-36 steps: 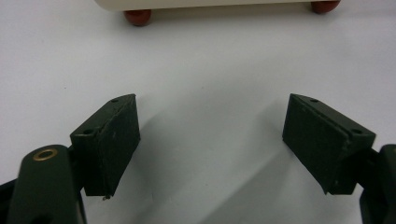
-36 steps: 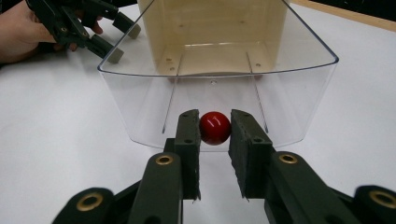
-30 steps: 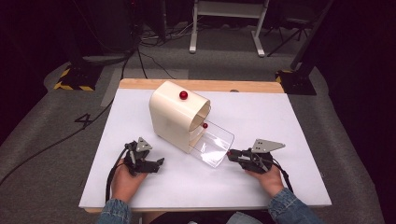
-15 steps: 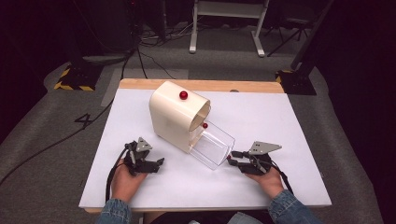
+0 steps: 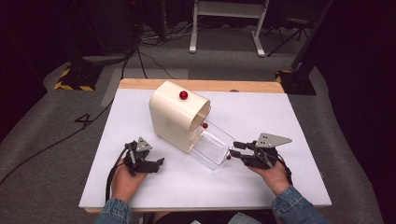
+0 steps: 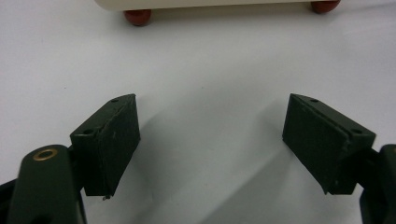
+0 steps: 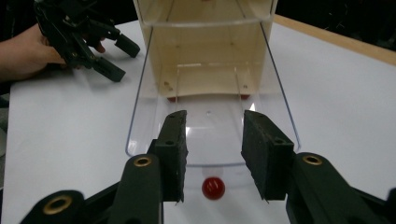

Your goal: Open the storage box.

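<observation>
Item: cream arch-topped box, set upright near the middle of a white-topped bench with a pale wooden far edge. A round red knob is borne on its curved top; small red ball feet are seen under its base in the left gripper view.

Attached part: clear plastic drop-down door, swung open and lying slanted toward the bench, with a small red ball handle at its free edge.

Right claw: held in the right hand, jaws parted and gripping nothing. In the right gripper view the two jaws are placed over the free edge of the clear door, one on either side of the red ball handle, which lies between and just below them; contact cannot be told.

Left claw: held in the left hand, jaws spread wide and empty, resting low on the bench in front of the cream box and apart from it.
</observation>
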The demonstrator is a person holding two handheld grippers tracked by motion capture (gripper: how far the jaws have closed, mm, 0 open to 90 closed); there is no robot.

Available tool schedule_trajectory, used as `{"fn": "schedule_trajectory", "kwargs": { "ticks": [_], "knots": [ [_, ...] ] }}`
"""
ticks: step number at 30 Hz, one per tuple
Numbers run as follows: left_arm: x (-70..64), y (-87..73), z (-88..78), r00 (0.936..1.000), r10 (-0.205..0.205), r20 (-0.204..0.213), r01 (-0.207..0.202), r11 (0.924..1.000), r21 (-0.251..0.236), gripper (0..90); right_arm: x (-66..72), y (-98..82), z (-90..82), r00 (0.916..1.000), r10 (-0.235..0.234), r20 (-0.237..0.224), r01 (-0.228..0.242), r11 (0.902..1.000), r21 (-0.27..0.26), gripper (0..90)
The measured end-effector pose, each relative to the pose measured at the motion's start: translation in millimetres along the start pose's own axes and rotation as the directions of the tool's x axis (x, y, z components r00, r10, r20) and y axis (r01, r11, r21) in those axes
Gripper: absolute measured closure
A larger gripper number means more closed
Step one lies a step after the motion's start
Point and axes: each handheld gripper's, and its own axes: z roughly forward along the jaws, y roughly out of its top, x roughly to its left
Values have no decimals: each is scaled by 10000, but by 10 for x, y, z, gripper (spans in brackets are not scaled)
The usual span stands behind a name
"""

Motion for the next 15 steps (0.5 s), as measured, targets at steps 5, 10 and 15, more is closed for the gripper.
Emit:
{"fn": "schedule_trajectory", "kwargs": {
  "ticks": [5,10,15],
  "knots": [
    [-1,0,0,10000,-20,14,20,10000,13,191,24,242,20,9995,-286,-154,281,9992,-280,600],
    [-2,-1,1,10000,-7,5,7,10000,-1,191,20,397,95,9990,-407,-207,397,9981,-481,591],
    [-2,-1,1,10000,6,-11,-6,10000,-9,191,-14,531,223,9985,-334,-435,303,9970,-709,592]
  ]
}}
